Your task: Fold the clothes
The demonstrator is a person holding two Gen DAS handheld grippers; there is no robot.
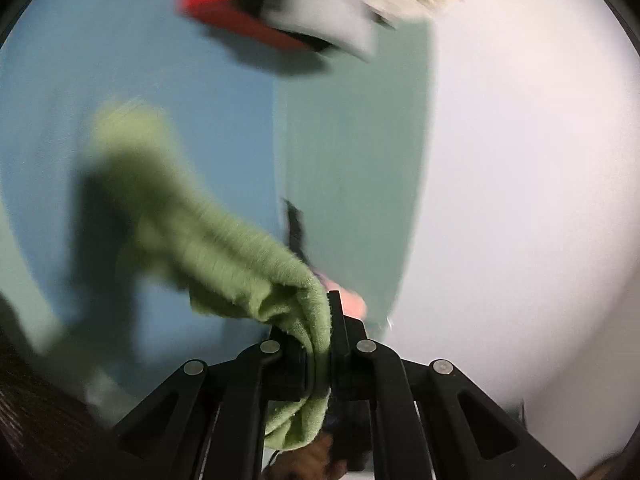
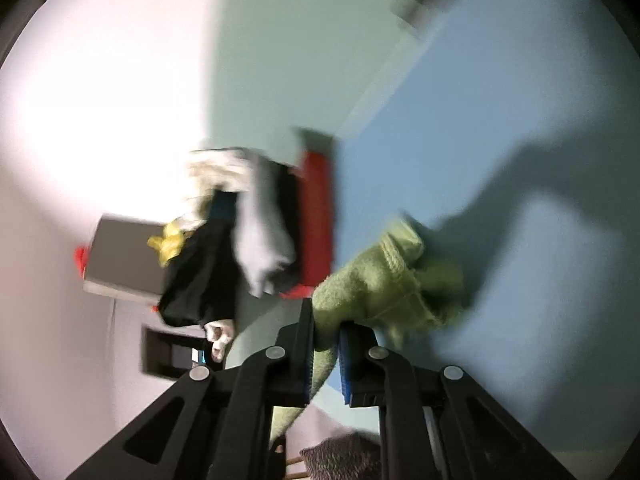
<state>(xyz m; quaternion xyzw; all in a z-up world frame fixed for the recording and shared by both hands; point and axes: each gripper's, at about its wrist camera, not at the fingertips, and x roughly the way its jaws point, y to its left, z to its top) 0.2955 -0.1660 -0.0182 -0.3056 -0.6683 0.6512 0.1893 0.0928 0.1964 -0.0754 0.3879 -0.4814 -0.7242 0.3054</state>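
1. Clearly, both grippers pinch the same green towel (image 1: 224,248): the left gripper (image 1: 320,344) is clamped on a bunched edge, and the right gripper (image 2: 325,332) is narrowed onto another part of it.
2. To do the lift well, I judge the two holds should rise evenly and draw apart, so the cloth hangs flat before folding.
3. Both wrists look rolled, as the backgrounds tilt; each gripper points roughly level.
4. Beyond, the blue surface (image 2: 480,120) carries the towel's shadow.
5. Farthest, a red basket (image 2: 318,216) holds mixed clothes (image 2: 260,236).
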